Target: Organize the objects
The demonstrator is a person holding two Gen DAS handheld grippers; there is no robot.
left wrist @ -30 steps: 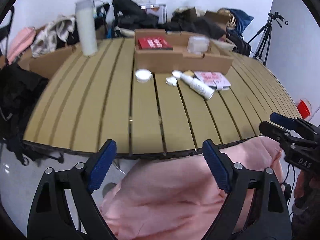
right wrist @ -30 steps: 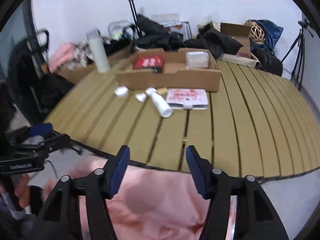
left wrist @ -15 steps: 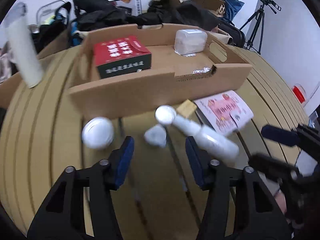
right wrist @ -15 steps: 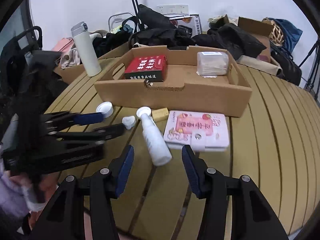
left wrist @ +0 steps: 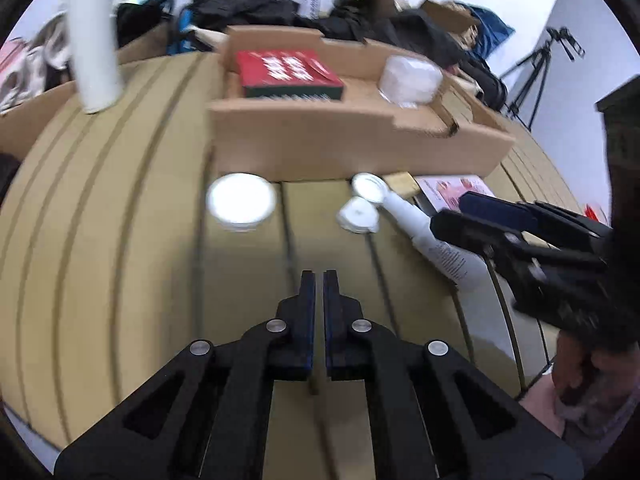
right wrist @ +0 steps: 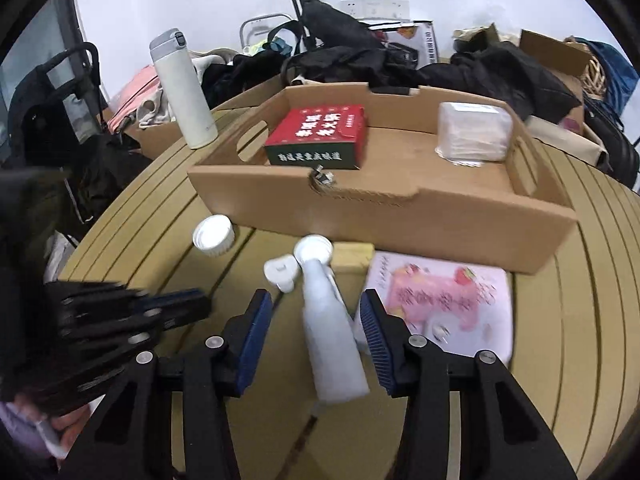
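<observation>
A white bottle (right wrist: 330,340) lies on the slatted table between the open fingers of my right gripper (right wrist: 316,316), which do not touch it. It also shows in the left wrist view (left wrist: 428,232). A white cap (right wrist: 280,270) lies by its neck, a white round jar (right wrist: 214,234) to the left, a pink booklet (right wrist: 444,300) to the right. The cardboard tray (right wrist: 400,216) behind holds a red box (right wrist: 320,134) and a clear plastic container (right wrist: 472,132). My left gripper (left wrist: 319,280) is shut and empty above the table, short of the jar (left wrist: 241,202).
A tall white flask (right wrist: 182,88) stands at the table's back left. A small tan block (right wrist: 352,254) lies against the tray front. Bags, clothes and boxes pile up behind the table. A tripod (left wrist: 536,76) stands at the far right.
Both grippers moved forward over the table. My left gripper closed from open to shut. My right gripper came down around the white bottle, still open.
</observation>
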